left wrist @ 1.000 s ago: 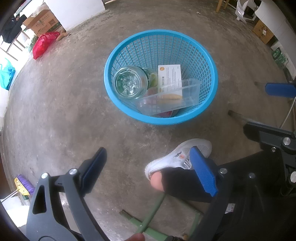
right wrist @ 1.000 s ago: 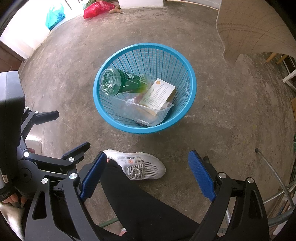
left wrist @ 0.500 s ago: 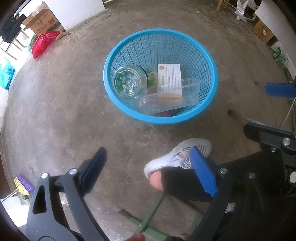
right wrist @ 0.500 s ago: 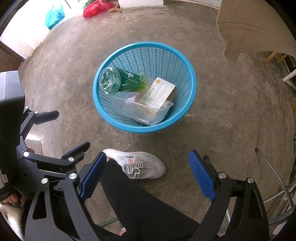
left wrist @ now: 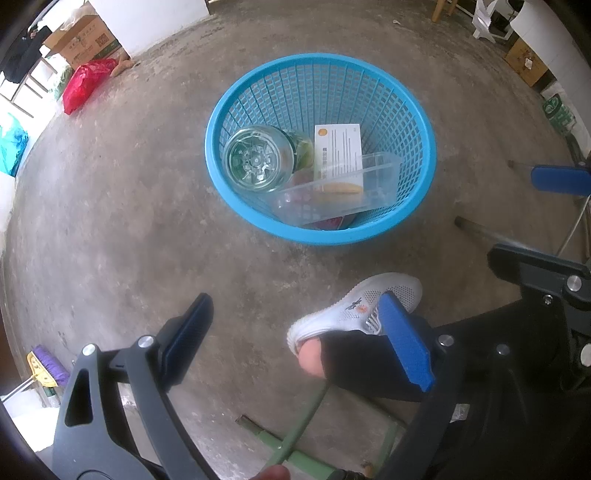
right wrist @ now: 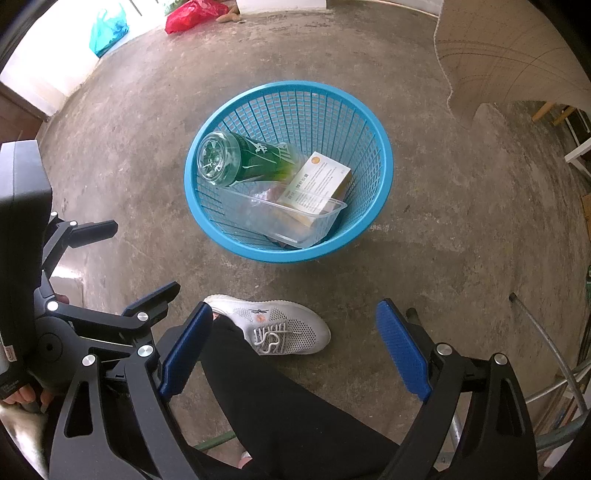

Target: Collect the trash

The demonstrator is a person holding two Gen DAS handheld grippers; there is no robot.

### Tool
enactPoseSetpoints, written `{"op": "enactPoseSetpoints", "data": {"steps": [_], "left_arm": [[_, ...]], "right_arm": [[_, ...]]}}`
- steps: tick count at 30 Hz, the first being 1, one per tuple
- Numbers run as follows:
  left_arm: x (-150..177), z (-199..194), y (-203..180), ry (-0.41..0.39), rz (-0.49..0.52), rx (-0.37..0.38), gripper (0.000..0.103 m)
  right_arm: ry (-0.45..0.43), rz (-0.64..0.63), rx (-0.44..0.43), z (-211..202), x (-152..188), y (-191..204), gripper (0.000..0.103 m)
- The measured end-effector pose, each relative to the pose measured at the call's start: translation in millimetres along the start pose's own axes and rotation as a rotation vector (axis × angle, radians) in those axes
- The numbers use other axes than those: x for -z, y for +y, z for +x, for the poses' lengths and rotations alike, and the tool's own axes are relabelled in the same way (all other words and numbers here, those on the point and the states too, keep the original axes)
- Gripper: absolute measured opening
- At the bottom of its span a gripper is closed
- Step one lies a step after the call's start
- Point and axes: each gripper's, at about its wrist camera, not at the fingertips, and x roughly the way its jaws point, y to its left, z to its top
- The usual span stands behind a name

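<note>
A blue mesh basket (left wrist: 421, 122) (right wrist: 369, 118) stands on the concrete floor. In it lie a green plastic bottle (left wrist: 258, 158) (right wrist: 243, 158), a white and orange carton (left wrist: 338, 147) (right wrist: 314, 181) and a clear plastic tray (left wrist: 332, 199) (right wrist: 288, 218). My left gripper (left wrist: 295, 339) is open and empty, held well short of the basket above the floor. My right gripper (right wrist: 291, 347) is open and empty too, also short of the basket. The left gripper's body (right wrist: 74, 321) shows at the left of the right wrist view.
The person's white shoe (left wrist: 354, 306) (right wrist: 273, 325) and black trouser leg lie between the grippers and the basket. A red bag (left wrist: 83, 83) (right wrist: 192, 13), cardboard boxes (left wrist: 83, 40) and a teal bag (right wrist: 107, 31) sit at the far edge. A green metal frame (left wrist: 295, 443) is below.
Both views have shifted very slightly, so the basket sits a touch higher in frame. Both grippers stay open and empty.
</note>
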Motion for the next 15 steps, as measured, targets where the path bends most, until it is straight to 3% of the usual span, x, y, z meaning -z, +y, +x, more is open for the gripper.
{"op": "enactPoseSetpoints", "data": {"steps": [15], "left_arm": [[-0.3, 0.5, 0.8, 0.005, 0.002, -0.002, 0.087]], "right_arm": [[0.006, -0.001, 0.000, 0.1, 0.0, 0.5, 0.088]]}}
